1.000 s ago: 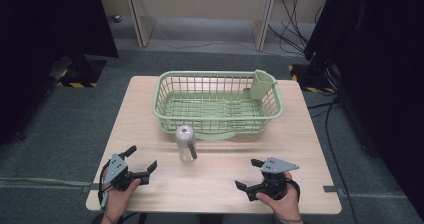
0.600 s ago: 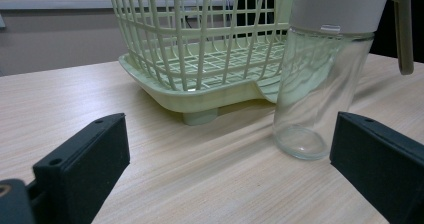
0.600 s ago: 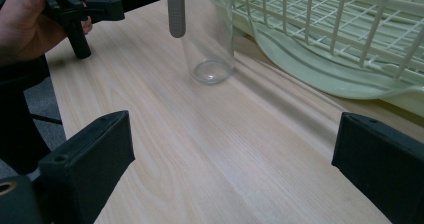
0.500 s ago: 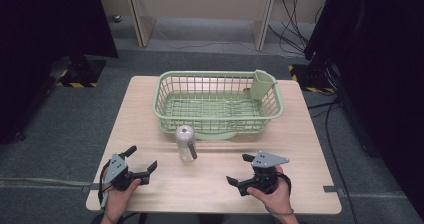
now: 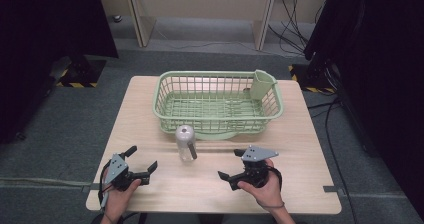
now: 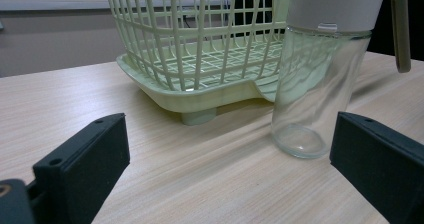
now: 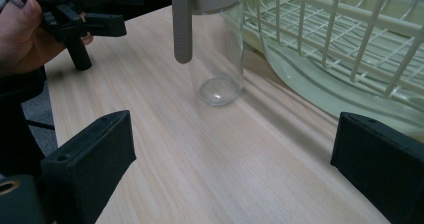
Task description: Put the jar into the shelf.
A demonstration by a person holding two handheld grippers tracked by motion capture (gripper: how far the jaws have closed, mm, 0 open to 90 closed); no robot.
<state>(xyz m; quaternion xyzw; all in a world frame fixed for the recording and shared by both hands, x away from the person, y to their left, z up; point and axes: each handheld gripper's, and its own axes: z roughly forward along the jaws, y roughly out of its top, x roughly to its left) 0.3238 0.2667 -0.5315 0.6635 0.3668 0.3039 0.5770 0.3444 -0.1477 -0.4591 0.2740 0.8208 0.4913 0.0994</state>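
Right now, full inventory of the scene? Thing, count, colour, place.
Table: 1, light wood, centre of the high view.
Dish basket: 1, pale green wire-style plastic, far half of the table, with a cup-shaped holder in its far right corner.
Glass bottle: 1, clear glass with a grey cap and a side strap, upright just in front of the basket, touching neither gripper.
Cables: several, black, on the floor behind the table.
Left gripper: 1, black, near left of the table, jaws open, empty.
Right gripper: 1, black with a grey plate, near right, jaws open, empty.
Hands: 2, one on each gripper.
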